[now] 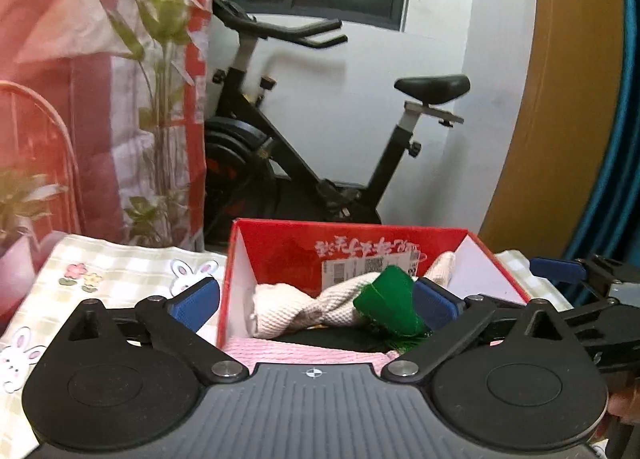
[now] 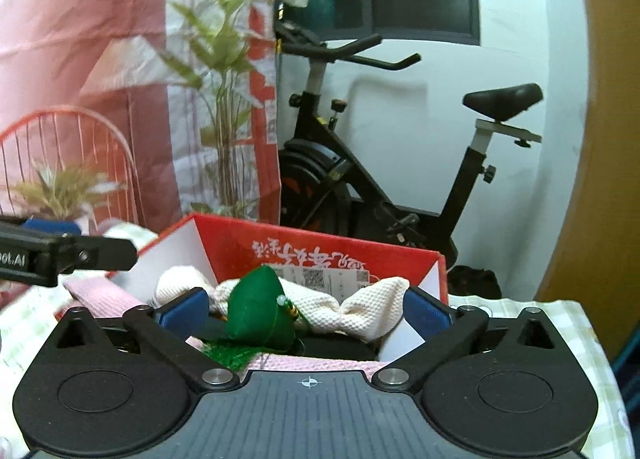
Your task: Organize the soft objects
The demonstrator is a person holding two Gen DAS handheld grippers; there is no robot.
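Observation:
A red cardboard box (image 1: 280, 255) stands on the table; it also shows in the right wrist view (image 2: 224, 247). In it lie a cream knitted cloth (image 1: 304, 309) (image 2: 360, 307), a green felt pouch (image 1: 390, 303) (image 2: 260, 309) with a tassel, a pink towel (image 1: 304, 351) (image 2: 86, 287) and something black underneath. My left gripper (image 1: 316, 303) is open, its blue pads spread on either side of the box's front. My right gripper (image 2: 306, 313) is open too, and holds nothing, with the cloth and pouch between its pads. The right gripper shows at the left wrist view's right edge (image 1: 576, 279).
A checked tablecloth (image 1: 104, 275) with rabbit prints covers the table. An exercise bike (image 1: 320, 139) stands behind against a white wall. Potted plants (image 1: 160, 99) and a red wire chair back (image 2: 80, 147) are at the left. A tan panel (image 1: 560, 99) is at the right.

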